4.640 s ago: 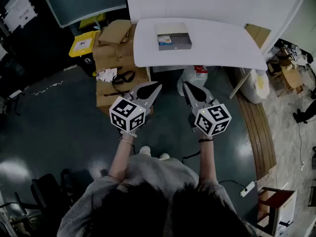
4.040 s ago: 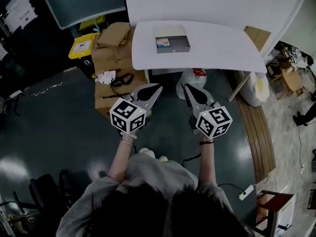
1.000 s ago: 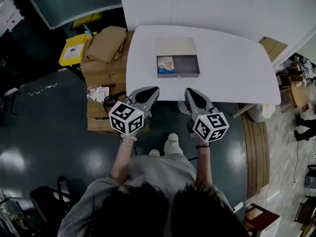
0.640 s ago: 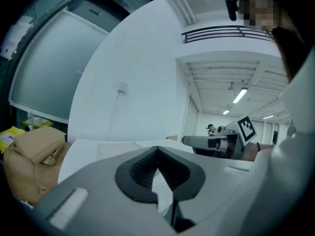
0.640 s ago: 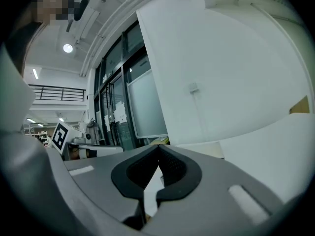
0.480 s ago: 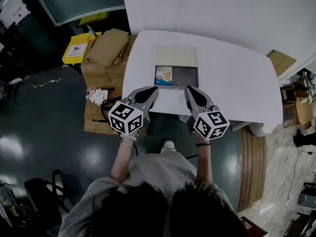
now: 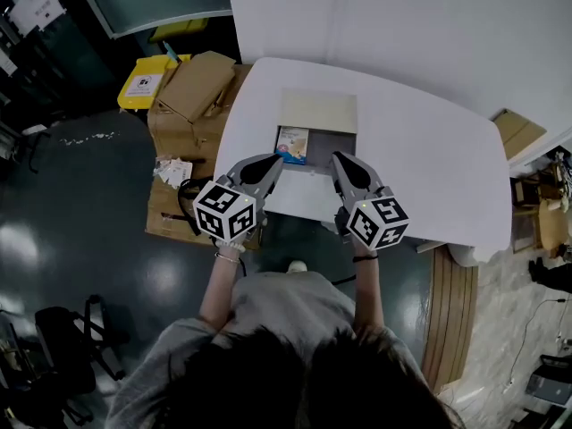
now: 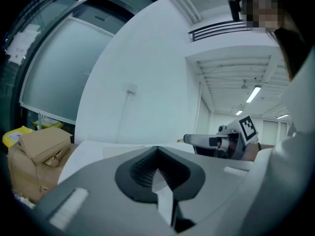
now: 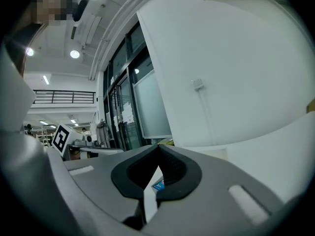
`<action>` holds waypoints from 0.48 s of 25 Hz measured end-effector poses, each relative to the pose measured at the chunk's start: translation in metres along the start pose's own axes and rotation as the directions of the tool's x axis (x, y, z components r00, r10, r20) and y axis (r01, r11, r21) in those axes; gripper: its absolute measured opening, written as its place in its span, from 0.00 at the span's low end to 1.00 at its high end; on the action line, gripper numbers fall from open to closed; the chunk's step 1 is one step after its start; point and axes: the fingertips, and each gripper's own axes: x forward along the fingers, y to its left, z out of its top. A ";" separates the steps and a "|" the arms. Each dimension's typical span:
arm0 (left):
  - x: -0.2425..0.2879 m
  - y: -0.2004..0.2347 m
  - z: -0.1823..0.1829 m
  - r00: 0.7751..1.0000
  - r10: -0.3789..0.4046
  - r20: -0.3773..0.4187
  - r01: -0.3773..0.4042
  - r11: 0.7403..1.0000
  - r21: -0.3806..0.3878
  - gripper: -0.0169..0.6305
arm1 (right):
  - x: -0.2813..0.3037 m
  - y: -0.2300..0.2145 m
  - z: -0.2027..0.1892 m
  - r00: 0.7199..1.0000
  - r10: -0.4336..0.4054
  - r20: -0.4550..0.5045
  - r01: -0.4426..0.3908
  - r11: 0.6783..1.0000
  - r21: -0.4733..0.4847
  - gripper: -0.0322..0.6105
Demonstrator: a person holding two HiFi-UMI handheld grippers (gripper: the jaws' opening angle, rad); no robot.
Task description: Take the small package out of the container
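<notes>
A grey open container [image 7: 333, 143] with its pale lid [image 7: 317, 111] folded back sits on the white table [image 7: 420, 159]. The small blue-and-white package [image 7: 292, 145] lies in the container's left end. My left gripper [image 7: 275, 160] is shut and empty, its tip just before the package at the container's near left corner. My right gripper [image 7: 338, 157] is shut and empty too, at the near right side of the container. In the right gripper view a sliver of the package [image 9: 158, 185] shows through the gap behind the closed jaws. The left gripper view shows its shut gripper [image 8: 156, 149] and the right gripper [image 8: 216, 140] beside it.
Cardboard boxes [image 7: 189, 86] and a yellow bin [image 7: 145, 80] stand on the dark floor left of the table. A white wall [image 7: 402, 25] rises behind it. A wooden bench [image 7: 451, 329] runs along the right. The table's near edge lies under both grippers.
The table and container have come nearer in the head view. Both grippers, still shut, now reach over the table's near edge up to the container's front.
</notes>
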 end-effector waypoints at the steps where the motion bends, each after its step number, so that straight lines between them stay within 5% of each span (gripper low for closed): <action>1: 0.003 -0.001 -0.001 1.000 0.004 0.000 -0.004 1.000 -0.001 0.01 | 0.002 -0.004 0.000 1.000 0.007 -0.005 -0.007 1.000 0.002 0.07; 12: 0.009 0.027 -0.015 0.996 0.075 -0.043 -0.077 0.996 -0.047 0.01 | 0.037 -0.018 -0.014 0.997 0.057 -0.054 -0.054 0.997 0.050 0.07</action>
